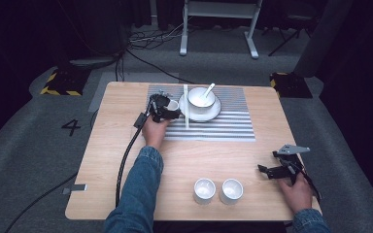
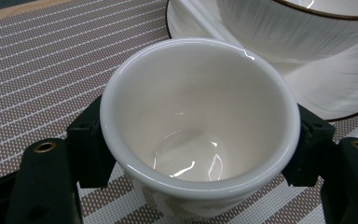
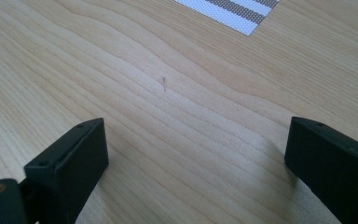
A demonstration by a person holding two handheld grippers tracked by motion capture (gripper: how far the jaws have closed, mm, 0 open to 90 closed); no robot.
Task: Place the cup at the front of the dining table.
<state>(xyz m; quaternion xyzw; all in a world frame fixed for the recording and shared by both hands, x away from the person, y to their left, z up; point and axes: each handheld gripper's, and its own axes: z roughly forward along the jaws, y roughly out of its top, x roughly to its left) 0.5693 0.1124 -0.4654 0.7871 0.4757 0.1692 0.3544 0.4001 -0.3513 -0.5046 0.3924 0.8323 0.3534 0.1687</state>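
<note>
White cup (image 2: 200,126) sits upright on the striped placemat (image 1: 223,127), just left of the plate (image 1: 212,113) bearing the bowl (image 1: 201,97). Left gripper (image 1: 164,108) is clamped on it, one jaw at each side. Right gripper (image 1: 279,171) rests wide apart at the table's (image 1: 107,145) near right, holding nothing.

One camera overhead, two riding on the grippers.
The high view is looking forward and down over the whole table (image 1: 126,145). The left gripper view is sitting very close over a cup (image 2: 200,121) on the mat (image 2: 51,56); the right gripper view is facing bare wood, sharing the mat's corner (image 3: 233,14).
</note>
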